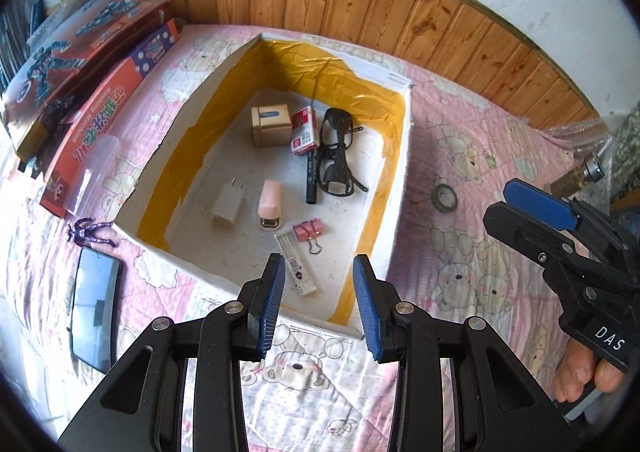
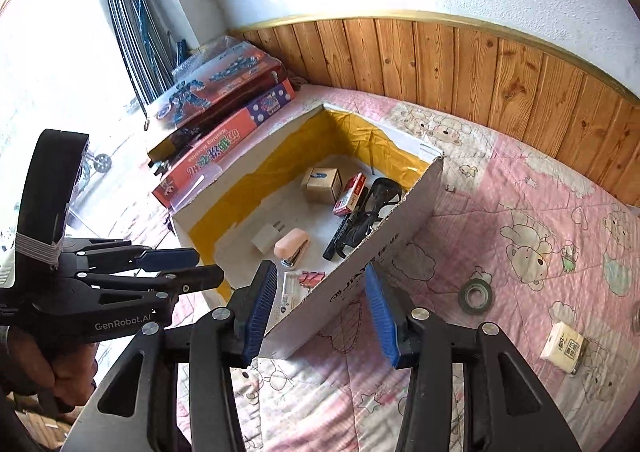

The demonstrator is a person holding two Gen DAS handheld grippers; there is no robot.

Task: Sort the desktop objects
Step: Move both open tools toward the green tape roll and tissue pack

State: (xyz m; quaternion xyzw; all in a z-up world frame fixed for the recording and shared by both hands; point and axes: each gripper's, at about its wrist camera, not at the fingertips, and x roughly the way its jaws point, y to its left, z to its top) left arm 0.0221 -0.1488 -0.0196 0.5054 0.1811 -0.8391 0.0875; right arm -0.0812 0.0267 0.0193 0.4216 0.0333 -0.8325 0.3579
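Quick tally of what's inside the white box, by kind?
Small cardboard box: 1
Red pack: 1
Glasses: 1
Black pen: 1
White charger: 1
Pink stapler: 1
Pink binder clips: 2
White flat case: 1
Total: 9

Open white box [image 1: 400,156] holds glasses [image 1: 338,152], stapler [image 1: 270,204], charger [image 1: 228,204].
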